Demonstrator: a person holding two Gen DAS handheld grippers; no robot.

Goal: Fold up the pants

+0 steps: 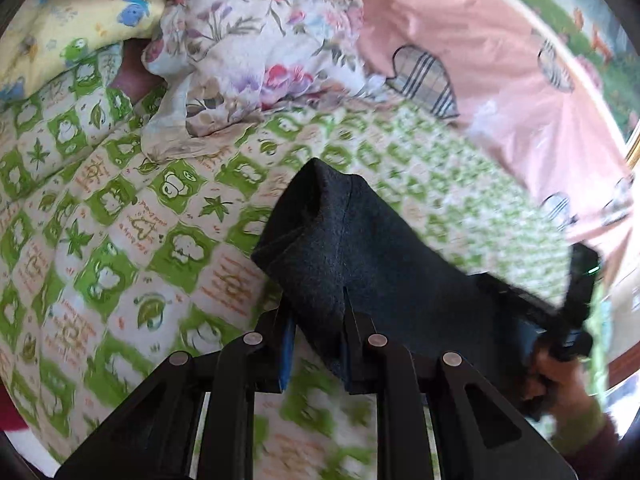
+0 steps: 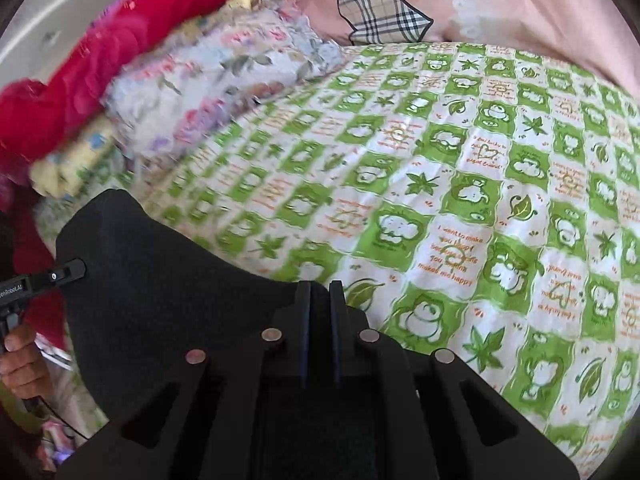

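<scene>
The dark charcoal pants (image 1: 352, 248) hang in the air above a bed. My left gripper (image 1: 318, 322) is shut on a bunched edge of them, and the fabric stands up past the fingers and stretches right toward my other gripper (image 1: 576, 300), seen at the right edge. In the right wrist view my right gripper (image 2: 320, 292) is shut on the pants (image 2: 160, 280), whose cloth spreads to the left toward the left gripper (image 2: 64, 272) there.
The bed has a green and white patterned sheet (image 2: 460, 200). A crumpled floral cloth (image 1: 248, 52), a yellow quilt (image 1: 80, 20), a red blanket (image 2: 100, 52) and a pink quilt (image 1: 480, 72) lie at its far side.
</scene>
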